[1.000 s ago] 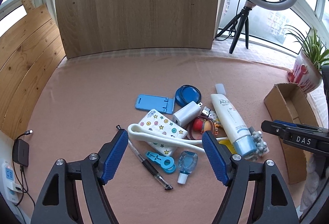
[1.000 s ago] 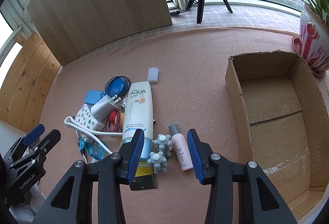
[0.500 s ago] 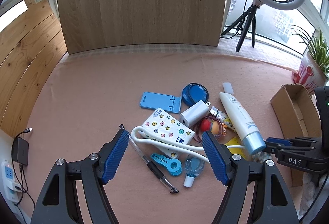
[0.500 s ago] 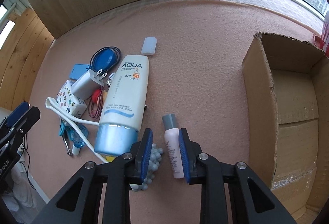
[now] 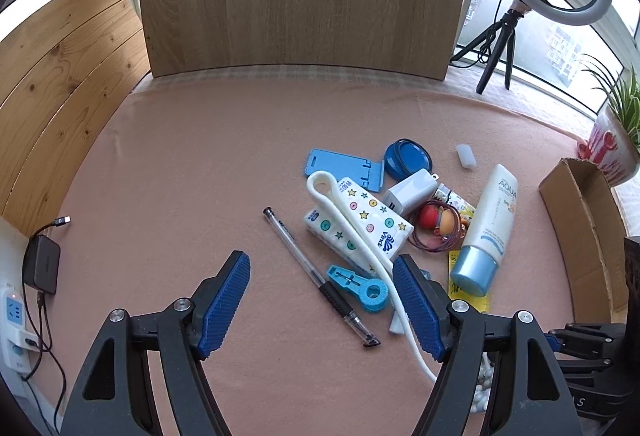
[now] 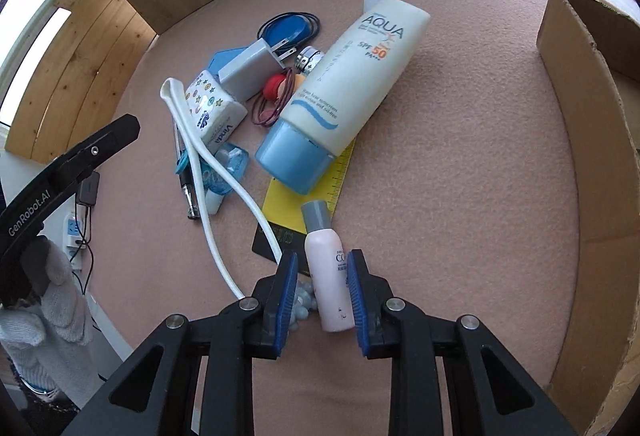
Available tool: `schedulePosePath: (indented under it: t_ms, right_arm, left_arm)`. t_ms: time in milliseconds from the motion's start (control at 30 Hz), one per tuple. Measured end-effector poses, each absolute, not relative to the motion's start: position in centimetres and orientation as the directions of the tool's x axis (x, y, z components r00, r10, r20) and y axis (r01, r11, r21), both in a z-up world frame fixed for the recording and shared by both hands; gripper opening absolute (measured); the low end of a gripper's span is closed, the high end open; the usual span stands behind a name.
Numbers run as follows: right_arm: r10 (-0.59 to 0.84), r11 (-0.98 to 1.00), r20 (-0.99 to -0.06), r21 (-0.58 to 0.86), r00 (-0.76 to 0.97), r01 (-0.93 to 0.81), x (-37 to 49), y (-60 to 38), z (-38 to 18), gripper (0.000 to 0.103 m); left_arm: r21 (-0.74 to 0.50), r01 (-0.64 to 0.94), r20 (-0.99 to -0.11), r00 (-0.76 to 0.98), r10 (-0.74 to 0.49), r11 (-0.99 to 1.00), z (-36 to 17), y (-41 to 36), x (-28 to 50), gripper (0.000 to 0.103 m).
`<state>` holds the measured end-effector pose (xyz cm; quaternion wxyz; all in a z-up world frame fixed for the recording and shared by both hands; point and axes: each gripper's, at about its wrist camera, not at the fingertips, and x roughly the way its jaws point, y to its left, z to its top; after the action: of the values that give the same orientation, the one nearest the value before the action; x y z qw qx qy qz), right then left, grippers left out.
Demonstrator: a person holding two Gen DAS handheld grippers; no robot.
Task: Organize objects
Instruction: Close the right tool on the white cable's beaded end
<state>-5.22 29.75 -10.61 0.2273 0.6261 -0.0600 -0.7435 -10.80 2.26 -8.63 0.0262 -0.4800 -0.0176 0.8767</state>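
Right gripper (image 6: pixel 322 290): lower centre of the right wrist view, jaws narrowed around the pink bottle (image 6: pixel 329 268). Right pad meets the bottle's side; left pad appears to touch, contact not certain. Judged gripped.

Pink bottle: lying on the pink cloth (image 6: pixel 460 156), grey cap toward the top of frame, cap end over the yellow ruler (image 6: pixel 310 192). Pale blue beads (image 6: pixel 302 300) just beside it, behind the left pad.

Left gripper (image 5: pixel 322 302): lower centre of the left wrist view, jaws wide apart, nothing between the pads. Pen (image 5: pixel 316 276) and blue clip (image 5: pixel 358 286) lie on the cloth beyond them.

Pile, centre of both views:
- sunscreen tube (image 6: pixel 344 92), blue cap resting on the ruler
- tissue pack (image 5: pixel 356 220), white strap (image 5: pixel 352 228) draped across it
- charger (image 5: pixel 412 190), blue stand (image 5: pixel 344 168), round blue tin (image 5: pixel 406 160)
- red toy (image 5: pixel 434 218) amid hair ties

Box (image 6: pixel 580 116): cardboard, right edge of the right wrist view, open top, inside mostly out of view.

Step in hand, judged: securing the pink bottle for sorting, probably into the box.

Next move calls for: a firm squeeze across the bottle's body, a straight lift clear of ruler and beads, then carry toward the right of frame over the box wall.
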Motion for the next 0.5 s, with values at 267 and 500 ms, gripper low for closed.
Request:
schedulePosePath:
  t_ms: [267,500]
  right_arm:
    - [-0.434,-0.849,-0.897,0.375,-0.086,0.373,-1.8,26.7,-10.1,0.023]
    - [-0.428,-0.866,-0.884,0.342,-0.189,0.365,-1.5,28.0,-8.5,0.041]
  left_arm:
    - [-0.062,-0.001,-0.865,-0.500,0.055,-0.998,-10.2,0.0,-7.9,0.077]
    - [-0.139,-0.041,-0.884,-0.445,0.142,-0.989,-11.7,1.3,-5.9,0.078]
